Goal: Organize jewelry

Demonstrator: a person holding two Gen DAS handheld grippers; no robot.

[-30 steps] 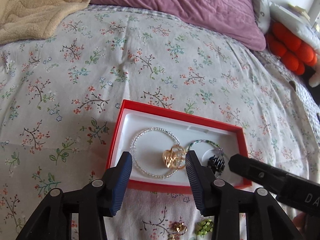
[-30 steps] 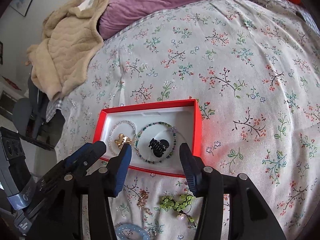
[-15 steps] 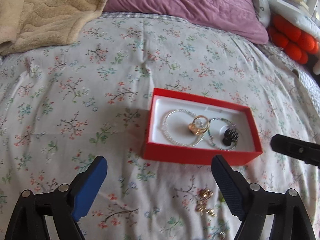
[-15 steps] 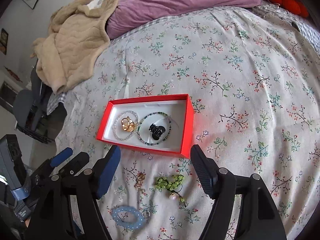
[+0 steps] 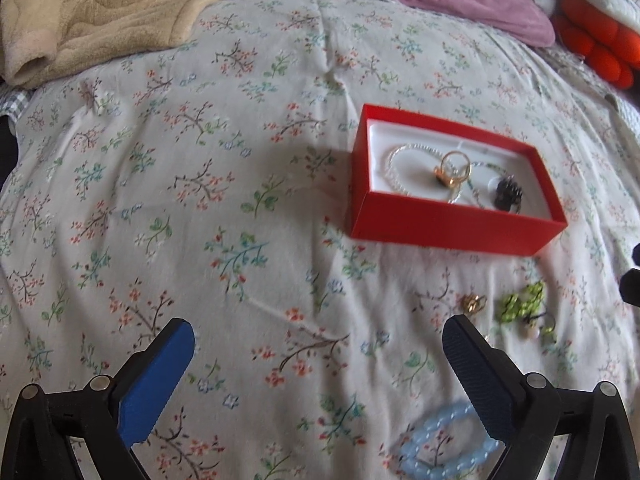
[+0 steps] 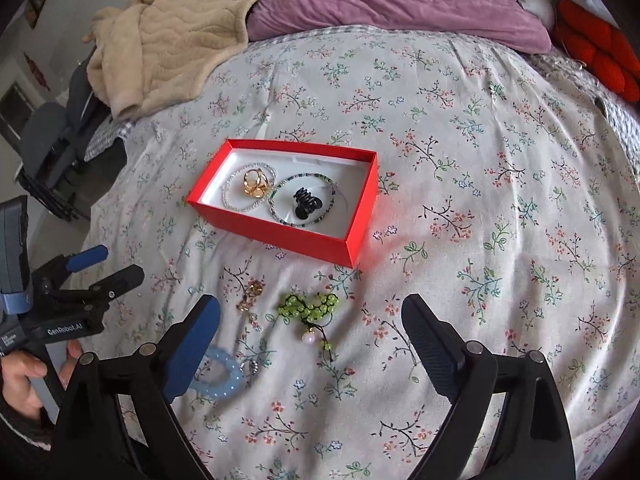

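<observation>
Both grippers held wide apart over a bed, nothing between the jaws.

The left gripper (image 5: pixel 318 344) and right gripper (image 6: pixel 310 322) have just been opening and are seen spread above the floral bedspread (image 6: pixel 500 184). A red box (image 6: pixel 280 232) is set farther off, holding a gold ring (image 6: pixel 255 183), beaded bracelets and a black hair clip (image 6: pixel 306 203). Nearer, a green beaded piece (image 6: pixel 308 306), a gold earring (image 6: pixel 253 290) and a blue bracelet (image 6: pixel 228 376) are left on the bedspread.
</observation>
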